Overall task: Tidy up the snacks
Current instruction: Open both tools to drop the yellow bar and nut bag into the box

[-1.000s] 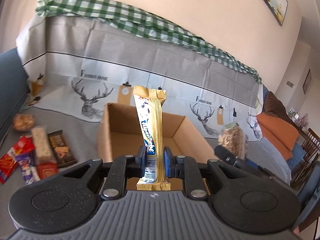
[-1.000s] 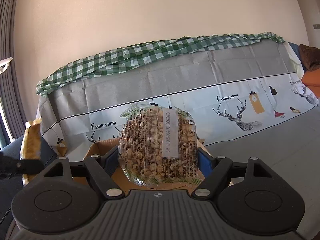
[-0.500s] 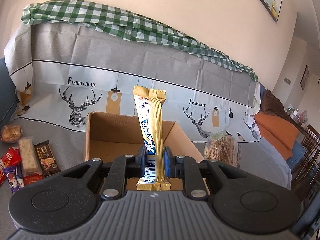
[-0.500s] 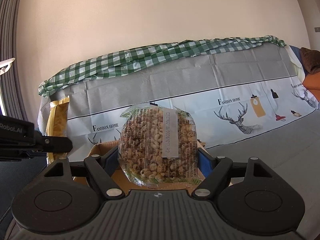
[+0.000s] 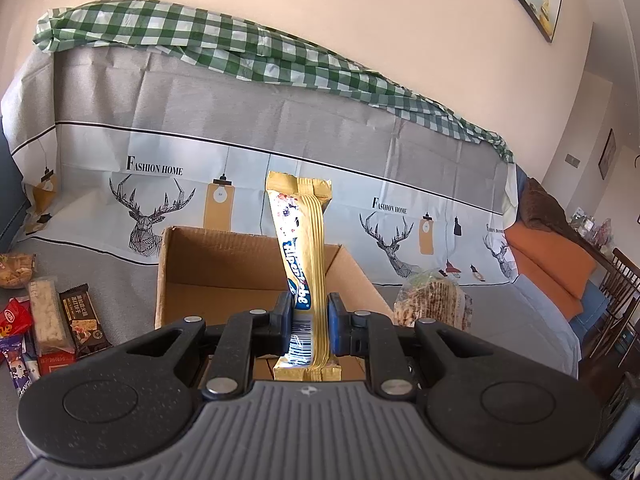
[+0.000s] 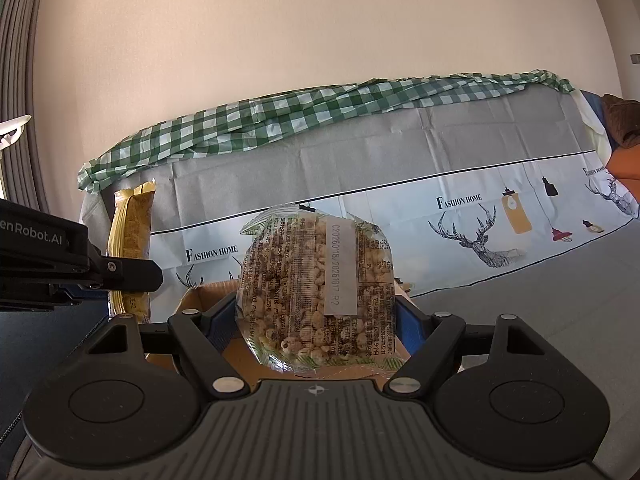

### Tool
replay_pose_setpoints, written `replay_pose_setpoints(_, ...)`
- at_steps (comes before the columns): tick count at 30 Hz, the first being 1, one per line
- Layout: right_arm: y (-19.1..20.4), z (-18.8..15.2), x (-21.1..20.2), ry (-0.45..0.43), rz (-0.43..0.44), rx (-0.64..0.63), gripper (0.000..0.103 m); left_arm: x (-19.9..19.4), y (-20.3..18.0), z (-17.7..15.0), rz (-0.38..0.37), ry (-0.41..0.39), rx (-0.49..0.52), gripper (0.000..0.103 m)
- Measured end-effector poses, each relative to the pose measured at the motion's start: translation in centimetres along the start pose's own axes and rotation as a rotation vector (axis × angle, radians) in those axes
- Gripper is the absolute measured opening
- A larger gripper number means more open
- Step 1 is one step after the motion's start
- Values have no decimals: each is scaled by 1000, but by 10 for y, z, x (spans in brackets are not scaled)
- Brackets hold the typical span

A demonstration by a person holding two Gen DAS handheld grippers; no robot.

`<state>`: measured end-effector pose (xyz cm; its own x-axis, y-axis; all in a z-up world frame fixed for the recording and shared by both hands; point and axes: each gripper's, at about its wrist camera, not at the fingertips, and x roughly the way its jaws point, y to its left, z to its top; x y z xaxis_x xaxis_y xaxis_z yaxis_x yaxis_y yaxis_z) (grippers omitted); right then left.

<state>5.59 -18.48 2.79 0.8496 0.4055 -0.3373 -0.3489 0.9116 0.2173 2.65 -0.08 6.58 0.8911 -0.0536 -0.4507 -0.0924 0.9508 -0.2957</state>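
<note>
Above an open cardboard box (image 5: 224, 264), two hand-held grippers each carry a snack. From the left wrist camera, the left gripper (image 5: 307, 322) is closed narrowly on a gold wafer bar (image 5: 302, 256), its blue pads pinching the lower part near the barcode. The bar stands nearly upright, leaning slightly left at the top, with its lower end poking out beneath the pads. The box sits just beyond, on a grey cloth-covered surface (image 5: 500, 320), and what shows of its inside is bare.

To the left of the box, several small snacks lie on the cloth: a pale cereal bar (image 5: 46, 314), a dark brown bar (image 5: 82, 318) touching its right side, a red packet (image 5: 12, 316) and a purple one (image 5: 16, 360) at the frame edge, and a round puffed-grain packet (image 5: 16, 268) farther back.

From the right wrist camera, the right gripper (image 6: 316, 316) is spread wide around a clear round pack of puffed grain (image 6: 316, 292), one pad pressed on each side. The pack stands on edge, its white date label facing the camera, above the box's near corner. The left gripper and its gold bar appear at that view's left edge.

Behind everything, a grey cover (image 5: 240, 112) printed with deer and lamps drapes a backrest, topped by a green checked cloth (image 5: 200, 40).
</note>
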Motion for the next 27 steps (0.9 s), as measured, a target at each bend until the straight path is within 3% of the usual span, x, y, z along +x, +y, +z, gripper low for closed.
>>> replay_pose_setpoints(13,2,2,1,13,-2,-3,81,-1,-1,2,3,1,-8,20)
replay_pose_setpoints(17,4,2,3,22,-7,-17,87,-4,1,3,1,-3,-29,33)
replay_pose_setpoints(27,13,0,4,27,-18,-65,88,-22,10,-8,45,-59,-16,36)
